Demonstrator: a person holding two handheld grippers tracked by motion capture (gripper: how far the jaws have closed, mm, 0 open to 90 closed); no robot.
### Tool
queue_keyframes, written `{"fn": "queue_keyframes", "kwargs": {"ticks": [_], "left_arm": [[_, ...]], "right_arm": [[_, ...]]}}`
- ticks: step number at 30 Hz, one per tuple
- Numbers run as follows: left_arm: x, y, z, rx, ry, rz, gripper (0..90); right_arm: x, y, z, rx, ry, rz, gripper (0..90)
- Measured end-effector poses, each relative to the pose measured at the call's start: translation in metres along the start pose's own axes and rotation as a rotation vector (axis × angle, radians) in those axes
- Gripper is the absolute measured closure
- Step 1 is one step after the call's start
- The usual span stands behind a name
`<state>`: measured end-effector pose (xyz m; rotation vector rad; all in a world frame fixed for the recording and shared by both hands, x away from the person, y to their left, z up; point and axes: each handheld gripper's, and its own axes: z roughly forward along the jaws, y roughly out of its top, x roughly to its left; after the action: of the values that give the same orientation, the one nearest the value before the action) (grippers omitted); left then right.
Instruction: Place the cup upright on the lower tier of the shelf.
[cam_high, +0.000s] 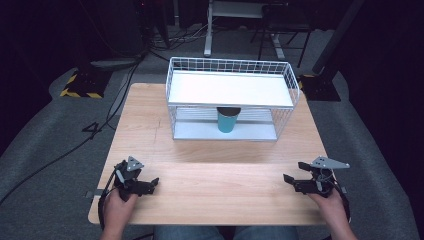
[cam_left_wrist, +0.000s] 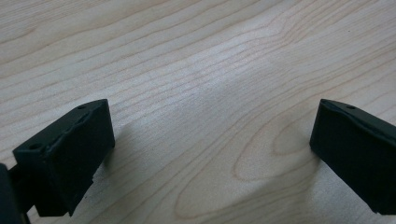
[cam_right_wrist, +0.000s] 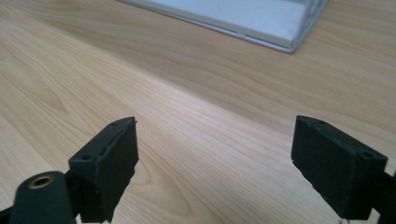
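Note:
A white wire rack (cam_high: 231, 98) with two shelves stands at the far middle of the wooden table (cam_high: 210, 175). A teal cup (cam_high: 228, 120) sits upright on its lower shelf, under the upper shelf. My left gripper (cam_high: 148, 183) rests at the table's near left, held by a hand, open, with bare wood between its jaws (cam_left_wrist: 212, 126). My right gripper (cam_high: 293, 175) rests at the near right, also open and holding nothing (cam_right_wrist: 215, 140). The rack's lower shelf corner (cam_right_wrist: 280, 28) appears at the top of the right gripper view.
Beyond the table lie a grey floor, dark cables (cam_high: 100, 125), a yellow-black striped base (cam_high: 82, 85) at the far left and white desk legs (cam_high: 209, 30) behind the rack. Bare wood stretches between the grippers and the rack.

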<state>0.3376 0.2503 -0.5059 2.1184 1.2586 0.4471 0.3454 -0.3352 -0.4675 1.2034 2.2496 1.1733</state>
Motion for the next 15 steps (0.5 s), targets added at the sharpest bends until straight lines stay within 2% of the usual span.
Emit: {"fn": "queue_keyframes", "kwargs": {"ticks": [7,15], "left_arm": [[0.000,0.000,0.000,-0.001,-0.001,0.000,0.3],[0.000,0.000,0.000,-0.002,-0.003,0.002,0.3]], "right_arm": [[-0.012,-0.022,0.001,0.047,-0.030,0.023,15.5],[-0.018,-0.034,0.005,0.082,-0.051,-0.002,15.4]]}}
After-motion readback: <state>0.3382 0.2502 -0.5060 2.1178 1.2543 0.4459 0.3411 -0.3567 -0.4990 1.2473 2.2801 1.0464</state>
